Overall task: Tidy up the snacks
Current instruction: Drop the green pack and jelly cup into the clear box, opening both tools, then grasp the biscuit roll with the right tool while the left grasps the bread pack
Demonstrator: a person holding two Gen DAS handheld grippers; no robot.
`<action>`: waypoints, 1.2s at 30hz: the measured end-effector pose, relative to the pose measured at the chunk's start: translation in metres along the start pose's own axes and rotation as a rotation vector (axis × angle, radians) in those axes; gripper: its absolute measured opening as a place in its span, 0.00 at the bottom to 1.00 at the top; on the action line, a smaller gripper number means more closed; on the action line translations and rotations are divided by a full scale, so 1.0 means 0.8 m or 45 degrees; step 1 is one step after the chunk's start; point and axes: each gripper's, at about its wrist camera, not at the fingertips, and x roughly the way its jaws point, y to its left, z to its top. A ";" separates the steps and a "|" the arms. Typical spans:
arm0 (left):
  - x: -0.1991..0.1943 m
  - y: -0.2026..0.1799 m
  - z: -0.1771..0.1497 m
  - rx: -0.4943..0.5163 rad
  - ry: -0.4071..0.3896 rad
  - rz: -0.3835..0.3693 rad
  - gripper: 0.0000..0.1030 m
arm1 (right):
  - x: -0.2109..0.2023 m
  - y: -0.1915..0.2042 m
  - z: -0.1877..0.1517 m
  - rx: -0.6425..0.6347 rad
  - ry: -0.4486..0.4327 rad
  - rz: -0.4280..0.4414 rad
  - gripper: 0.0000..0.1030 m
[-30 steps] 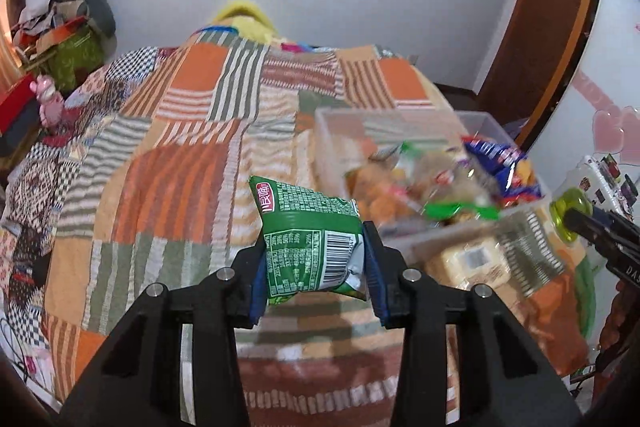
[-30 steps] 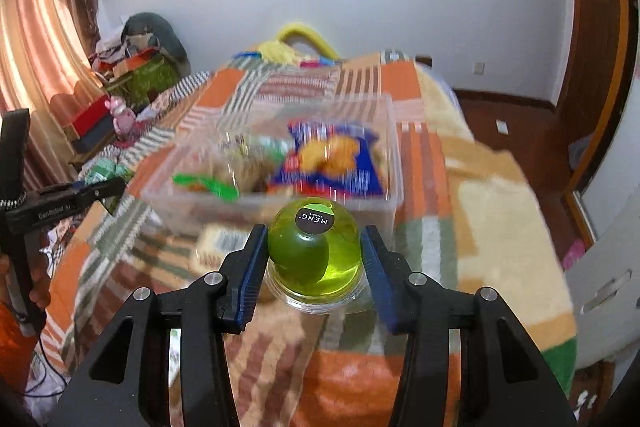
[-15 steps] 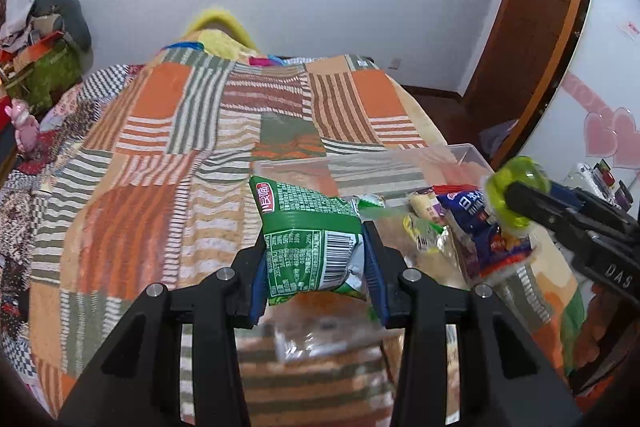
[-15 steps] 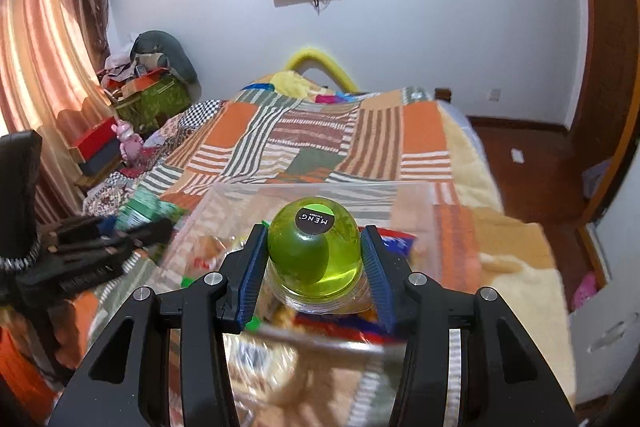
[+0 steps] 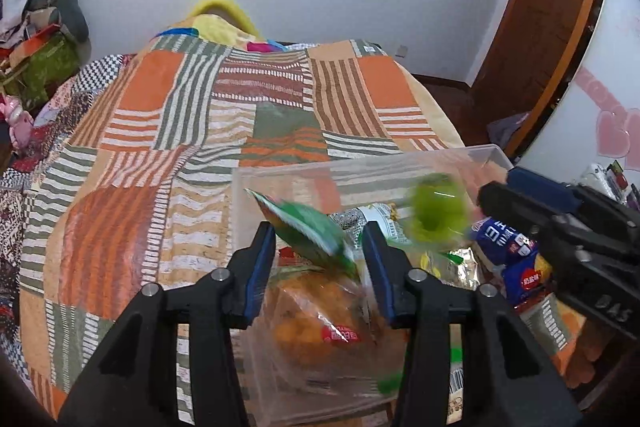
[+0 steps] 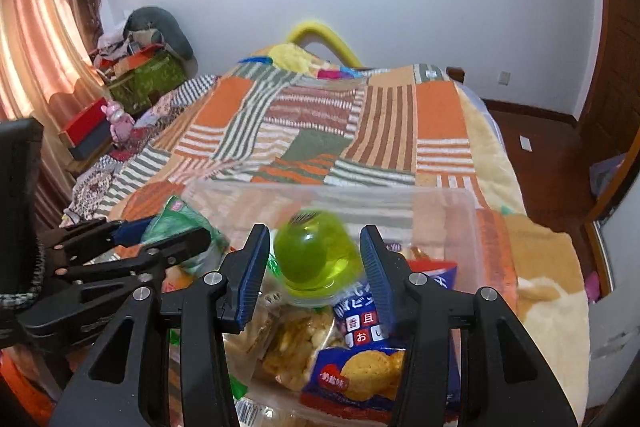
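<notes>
My left claw (image 5: 318,229) stands open. Its jaws have just been opening, and the green packet (image 5: 298,223) is between them, tilted and blurred, touching neither pad as far as I can tell. It hangs over the left end of the clear bin (image 5: 360,166), which sits on the patchwork bed (image 5: 160,147) toward its near edge. The packet's upper corner leans out toward the bin's left wall, and that worries me. If it keeps tipping that way it may catch the rim and slide down outside onto the quilt. The bag of orange snacks (image 5: 320,311) bulges right beneath it, so it could also bounce off that springy film and not settle.

Further right, my right claw (image 6: 313,239) is also parted. I see a gap on each side of the green jelly cup (image 6: 316,259), which is smeared, tipped, and I judge loose. It is over the middle of the bin, above the blue biscuit pack (image 6: 360,375). The cup is round and heavy for its size, so it may land on its dome and roll toward the far wall, or dent the biscuits below. The two claws are near each other over the bin, and if I pull them back carelessly a finger could hook the rim and drag the bin toward the bed's edge
</notes>
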 end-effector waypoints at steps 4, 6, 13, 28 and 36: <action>-0.020 0.002 -0.001 -0.012 -0.021 -0.028 0.47 | -0.023 0.003 0.005 -0.043 -0.034 -0.025 0.45; -0.034 0.001 -0.003 -0.004 -0.037 -0.041 0.47 | -0.033 0.003 0.005 -0.051 -0.045 -0.025 0.46; -0.098 -0.004 -0.029 0.046 -0.069 -0.049 0.51 | -0.068 0.013 -0.019 -0.065 -0.053 -0.009 0.47; -0.173 0.000 -0.156 0.077 0.059 -0.056 0.53 | -0.093 0.051 -0.118 -0.064 0.095 0.033 0.58; -0.166 0.007 -0.206 0.049 0.152 -0.054 0.53 | -0.045 0.063 -0.155 0.017 0.264 0.107 0.58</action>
